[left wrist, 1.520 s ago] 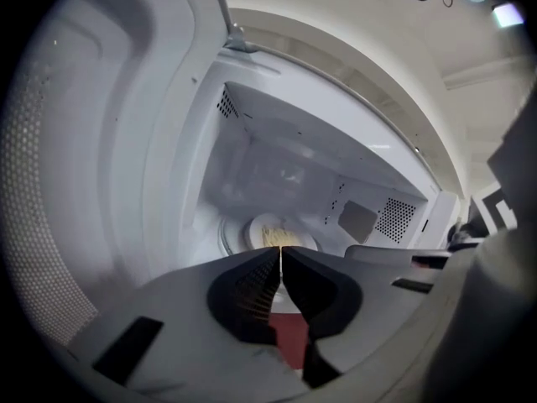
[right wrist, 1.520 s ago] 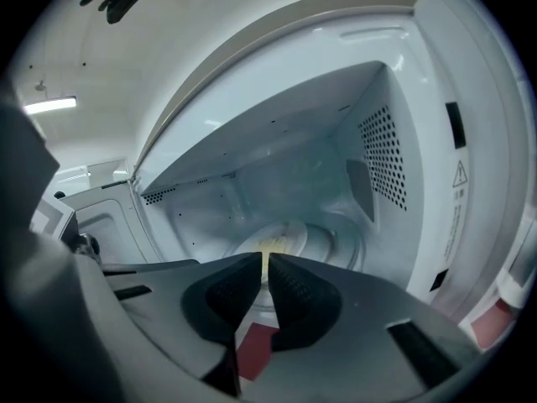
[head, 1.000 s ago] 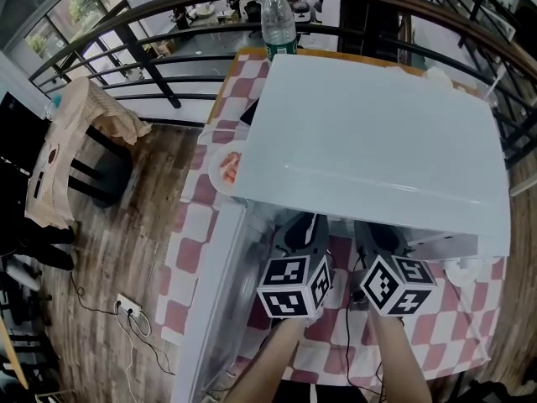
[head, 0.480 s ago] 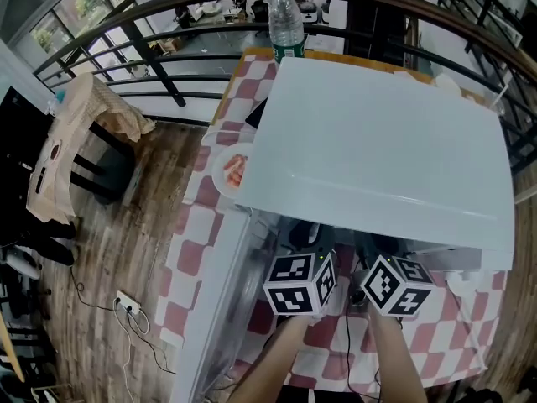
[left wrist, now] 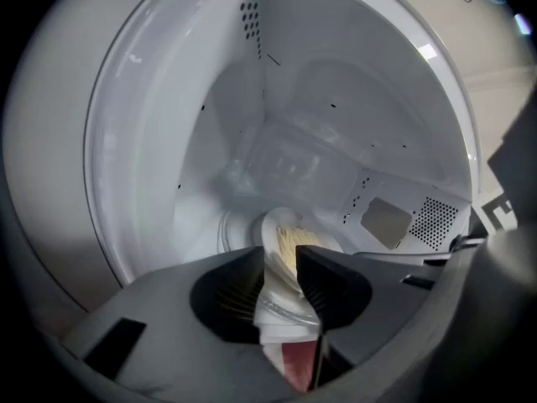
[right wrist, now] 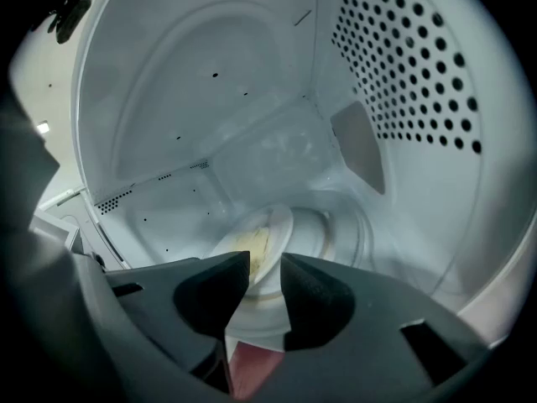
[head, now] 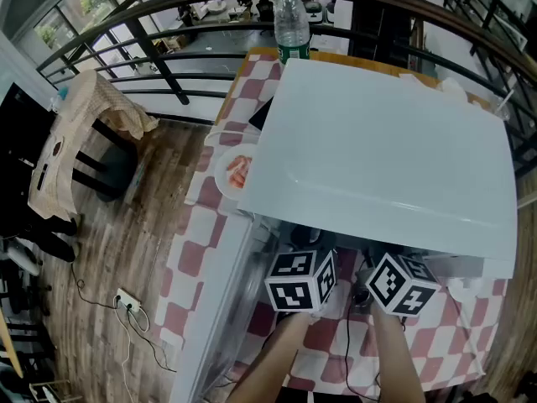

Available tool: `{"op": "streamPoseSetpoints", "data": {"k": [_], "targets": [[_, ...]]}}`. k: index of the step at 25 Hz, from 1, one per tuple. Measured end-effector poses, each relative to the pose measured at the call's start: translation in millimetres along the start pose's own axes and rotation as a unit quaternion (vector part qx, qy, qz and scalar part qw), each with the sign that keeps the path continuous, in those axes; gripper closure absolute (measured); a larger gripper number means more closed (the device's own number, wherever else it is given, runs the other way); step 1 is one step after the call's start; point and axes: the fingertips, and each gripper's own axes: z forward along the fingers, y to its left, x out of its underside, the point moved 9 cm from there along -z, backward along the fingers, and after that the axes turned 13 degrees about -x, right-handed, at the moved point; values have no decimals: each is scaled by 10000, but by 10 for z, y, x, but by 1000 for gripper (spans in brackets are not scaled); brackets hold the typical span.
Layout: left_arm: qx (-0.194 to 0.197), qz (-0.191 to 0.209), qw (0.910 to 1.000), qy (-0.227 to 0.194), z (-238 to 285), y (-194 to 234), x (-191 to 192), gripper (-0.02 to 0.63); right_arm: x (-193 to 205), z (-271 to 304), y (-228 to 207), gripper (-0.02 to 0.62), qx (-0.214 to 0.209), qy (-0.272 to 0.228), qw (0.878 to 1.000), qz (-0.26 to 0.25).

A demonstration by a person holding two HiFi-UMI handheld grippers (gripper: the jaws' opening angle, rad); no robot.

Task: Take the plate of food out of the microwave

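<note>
The white microwave (head: 377,149) stands on a checked table with its door (head: 214,309) swung open to the left. Inside, a white plate of pale yellow food (left wrist: 294,235) rests on the glass turntable (right wrist: 336,225). My left gripper (left wrist: 281,257) reaches into the cavity; its jaws are opening, with the plate's near rim between them. My right gripper (right wrist: 265,263) is beside it, open, its jaws standing on either side of the same plate (right wrist: 256,243). In the head view only the two marker cubes (head: 300,282) (head: 401,282) show; the jaws are hidden under the microwave's top.
A second plate with red food (head: 237,173) sits on the table left of the microwave. A water bottle (head: 291,19) stands behind it. A cloth-draped chair (head: 84,133) is on the wooden floor at left. A dark railing (head: 168,23) runs behind the table.
The head view has drifted a little; both marker cubes stay at the microwave's mouth, barely shifted toward me.
</note>
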Motion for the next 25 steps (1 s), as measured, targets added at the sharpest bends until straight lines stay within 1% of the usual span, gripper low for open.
{"op": "streamPoseSetpoints", "data": {"k": [5, 9, 13, 17, 21, 25], "targets": [[-12, 37, 10000, 72, 26, -8, 17, 485, 25, 5, -25, 459, 152, 44, 9998, 140], [-7, 74, 9999, 124, 44, -21, 24, 485, 69, 32, -8, 459, 198, 191, 9994, 233], [12, 87, 9998, 191, 61, -35, 11, 485, 28, 73, 29, 454, 141, 315, 9993, 112], [31, 61, 9998, 167, 71, -50, 8, 485, 59, 121, 79, 453, 95, 496, 9986, 134], [105, 23, 9998, 141, 65, -53, 22, 485, 47, 112, 76, 462, 93, 465, 9989, 61], [105, 149, 9998, 118, 64, -61, 33, 486, 97, 112, 75, 472, -5, 417, 9990, 144]]}}
